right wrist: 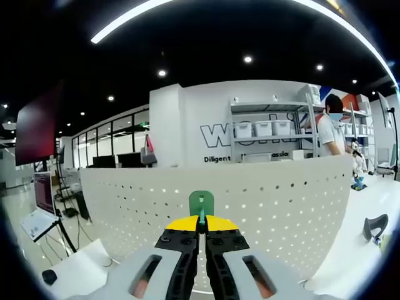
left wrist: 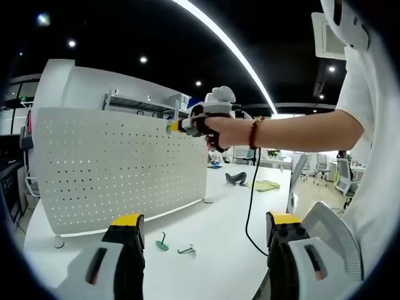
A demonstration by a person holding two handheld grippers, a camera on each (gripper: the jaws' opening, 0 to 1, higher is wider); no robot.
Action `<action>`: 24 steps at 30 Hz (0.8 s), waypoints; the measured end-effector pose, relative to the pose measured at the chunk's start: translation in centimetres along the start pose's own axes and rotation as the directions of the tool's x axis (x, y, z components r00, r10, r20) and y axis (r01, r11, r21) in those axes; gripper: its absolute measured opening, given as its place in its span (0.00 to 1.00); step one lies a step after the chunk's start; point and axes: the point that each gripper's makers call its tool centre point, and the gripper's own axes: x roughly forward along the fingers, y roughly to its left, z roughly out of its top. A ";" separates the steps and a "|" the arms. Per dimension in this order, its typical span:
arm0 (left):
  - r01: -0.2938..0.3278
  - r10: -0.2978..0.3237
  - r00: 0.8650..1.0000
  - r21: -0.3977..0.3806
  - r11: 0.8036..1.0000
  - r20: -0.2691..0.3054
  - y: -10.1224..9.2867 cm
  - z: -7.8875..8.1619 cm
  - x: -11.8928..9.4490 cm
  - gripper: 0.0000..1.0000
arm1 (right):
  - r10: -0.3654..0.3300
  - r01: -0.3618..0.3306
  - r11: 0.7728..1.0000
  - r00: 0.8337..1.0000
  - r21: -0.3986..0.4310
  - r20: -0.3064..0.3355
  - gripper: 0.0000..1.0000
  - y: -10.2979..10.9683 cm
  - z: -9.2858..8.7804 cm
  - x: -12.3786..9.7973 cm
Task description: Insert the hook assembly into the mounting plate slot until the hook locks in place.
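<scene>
both tongs are working at a white pegboard (left wrist: 119, 169) standing upright on a white table (left wrist: 219, 219). left tongs (left wrist: 203, 247) are hanging back low over the table with jaws spread wide and nothing between them — probably kept clear so the board and the spare parts are staying in sight. just ahead of them a green hook (left wrist: 162, 242) and a bare metal hook (left wrist: 186, 250) are lying on the tabletop, near each other but apart. further right, right tongs (left wrist: 177, 126) are reaching up at the board's top corner, held in a person's hand (left wrist: 215, 128). in the right gripper view, right tongs (right wrist: 201, 225) are pinching narrowly on a green hook piece (right wrist: 201, 204) — a flat, smooth plastic tab with a rounded top — holding it upright against the perforated face, seemingly lining it up with a hole. the pegboard (right wrist: 275, 206) is looking like thin painted metal, matte, with regular rows of small holes.
</scene>
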 end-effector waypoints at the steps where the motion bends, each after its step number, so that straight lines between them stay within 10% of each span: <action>1: -0.001 0.001 1.000 -0.001 1.000 -0.003 0.1 -0.1 0.0 0.82 | 0.001 -0.001 1.000 1.000 0.003 0.000 0.01 0.0 0.0 0.2; 24: -0.029 0.029 0.999 -0.020 0.999 -0.017 1.7 -0.6 0.0 0.81 | -0.019 0.019 1.000 1.000 0.016 -0.006 0.01 -0.7 -0.1 4.0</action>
